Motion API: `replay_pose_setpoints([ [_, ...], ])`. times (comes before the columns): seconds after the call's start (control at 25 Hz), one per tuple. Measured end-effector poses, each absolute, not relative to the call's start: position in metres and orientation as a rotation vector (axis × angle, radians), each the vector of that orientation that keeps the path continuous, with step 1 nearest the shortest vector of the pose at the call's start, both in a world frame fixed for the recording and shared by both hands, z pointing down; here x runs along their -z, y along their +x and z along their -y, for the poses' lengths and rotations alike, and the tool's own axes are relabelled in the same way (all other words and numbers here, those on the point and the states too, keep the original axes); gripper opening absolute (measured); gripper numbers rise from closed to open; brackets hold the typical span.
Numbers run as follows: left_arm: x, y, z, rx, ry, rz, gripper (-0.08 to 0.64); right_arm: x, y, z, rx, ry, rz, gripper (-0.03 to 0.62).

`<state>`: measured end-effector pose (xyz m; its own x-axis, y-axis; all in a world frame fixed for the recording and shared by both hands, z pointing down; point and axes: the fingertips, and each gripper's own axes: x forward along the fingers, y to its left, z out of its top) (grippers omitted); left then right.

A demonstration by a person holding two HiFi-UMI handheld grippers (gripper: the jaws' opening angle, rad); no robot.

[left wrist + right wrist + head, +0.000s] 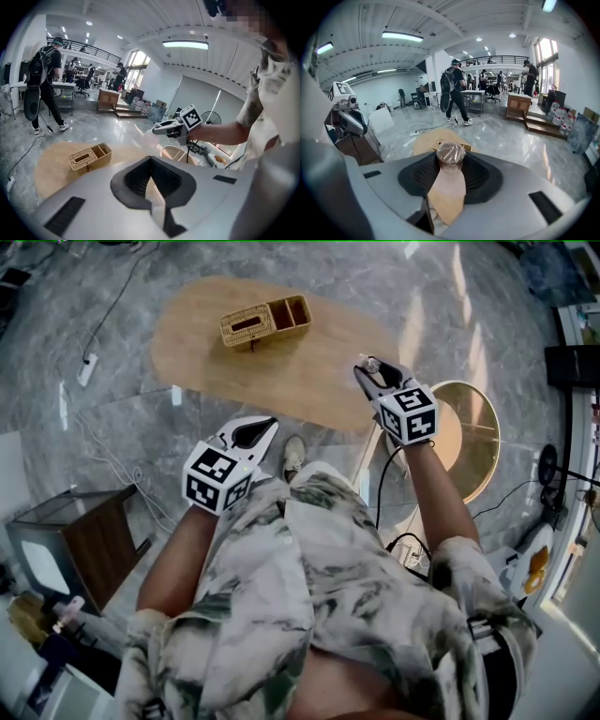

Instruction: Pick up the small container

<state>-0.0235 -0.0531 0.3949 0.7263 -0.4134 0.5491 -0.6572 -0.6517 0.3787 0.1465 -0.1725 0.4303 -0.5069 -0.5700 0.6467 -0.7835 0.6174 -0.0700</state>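
Observation:
The small container (371, 363), a little cup with a clear wrinkled film lid, sits between the tips of my right gripper (368, 370), which is shut on it above the right edge of the oval wooden table (309, 381). The right gripper view shows the container (450, 153) clamped between the dark pads. My left gripper (255, 432) hangs nearer my body, just off the table's front edge, shut with nothing in it. From the left gripper view the right gripper (161, 128) is seen held out over the table.
A wicker box (265, 322) with two compartments stands on the far part of the table. A round gold-rimmed side table (473, 442) is to the right, a dark cabinet (89, 540) to the left. A power strip (87, 369) and cables lie on the floor. A person (454, 96) walks far behind.

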Motion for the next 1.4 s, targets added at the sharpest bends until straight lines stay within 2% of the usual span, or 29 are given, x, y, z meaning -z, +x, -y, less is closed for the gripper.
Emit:
replay_pose_setpoints([
  [1.4, -0.401, -0.004, 0.068, -0.584, 2.346, 0.801, 0.021, -0.443, 0.161, 0.183, -0.47, 1.021, 2.243, 0.16],
])
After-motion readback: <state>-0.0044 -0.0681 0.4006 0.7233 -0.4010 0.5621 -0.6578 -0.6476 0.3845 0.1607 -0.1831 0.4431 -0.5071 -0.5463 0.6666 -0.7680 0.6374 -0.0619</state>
